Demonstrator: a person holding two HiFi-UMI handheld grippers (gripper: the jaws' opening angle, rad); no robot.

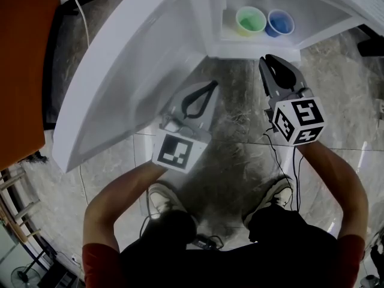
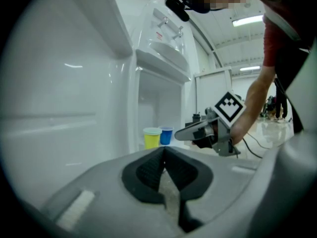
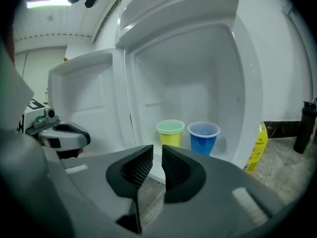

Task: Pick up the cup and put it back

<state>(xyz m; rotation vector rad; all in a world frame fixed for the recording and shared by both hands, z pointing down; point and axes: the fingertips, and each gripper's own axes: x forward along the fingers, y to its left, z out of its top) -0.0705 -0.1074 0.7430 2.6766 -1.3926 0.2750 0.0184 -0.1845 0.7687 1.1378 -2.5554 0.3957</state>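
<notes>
Two cups stand side by side in the open lower compartment of a white water dispenser: a green-yellow cup and, to its right, a blue cup. My right gripper is just outside the compartment and points at the cups. Its jaws stand a narrow slit apart with nothing between them. My left gripper hangs further back by the open door, with its tips together and nothing in them.
The white compartment door is swung wide open at the left. A yellow bottle and a dark bottle stand on the stone floor right of the dispenser. An orange panel is at far left. A cable trails by my feet.
</notes>
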